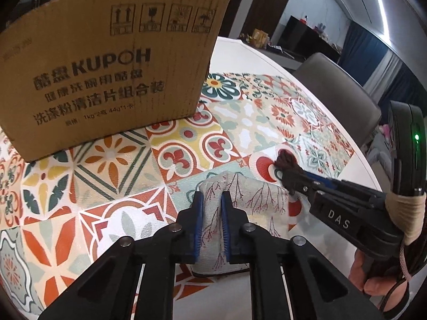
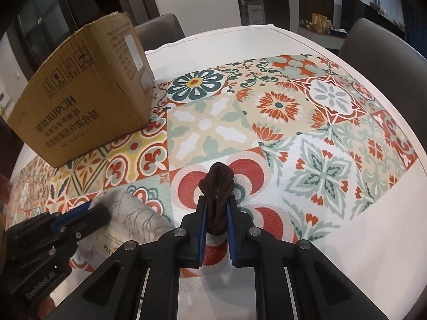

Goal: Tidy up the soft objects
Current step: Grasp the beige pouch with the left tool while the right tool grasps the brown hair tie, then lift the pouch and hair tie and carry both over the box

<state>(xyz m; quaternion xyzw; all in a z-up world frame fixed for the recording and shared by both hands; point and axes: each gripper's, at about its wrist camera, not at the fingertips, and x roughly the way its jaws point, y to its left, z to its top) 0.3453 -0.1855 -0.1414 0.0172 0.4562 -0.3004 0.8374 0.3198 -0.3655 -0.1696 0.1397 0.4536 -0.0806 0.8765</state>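
A pale cloth with a red branch print (image 1: 248, 200) lies bunched on the patterned table mat. My left gripper (image 1: 212, 200) is shut on a fold of it, the blue pads pinching the fabric. In the right wrist view that cloth (image 2: 133, 213) shows at the lower left, under the left gripper (image 2: 98, 213). A dark brown knitted piece (image 2: 217, 186) stands between the pads of my right gripper (image 2: 216, 202), which is shut on it. From the left wrist view the right gripper (image 1: 287, 180) reaches in from the right with the brown piece (image 1: 287, 160) at its tip.
A brown cardboard box (image 1: 106, 66) printed KUPOH stands on the mat at the far left; its inside is hidden. The box (image 2: 85, 98) sits left of both grippers. The mat (image 2: 307, 133) covers a white round table (image 2: 387, 226). Grey chairs (image 2: 384, 48) stand behind.
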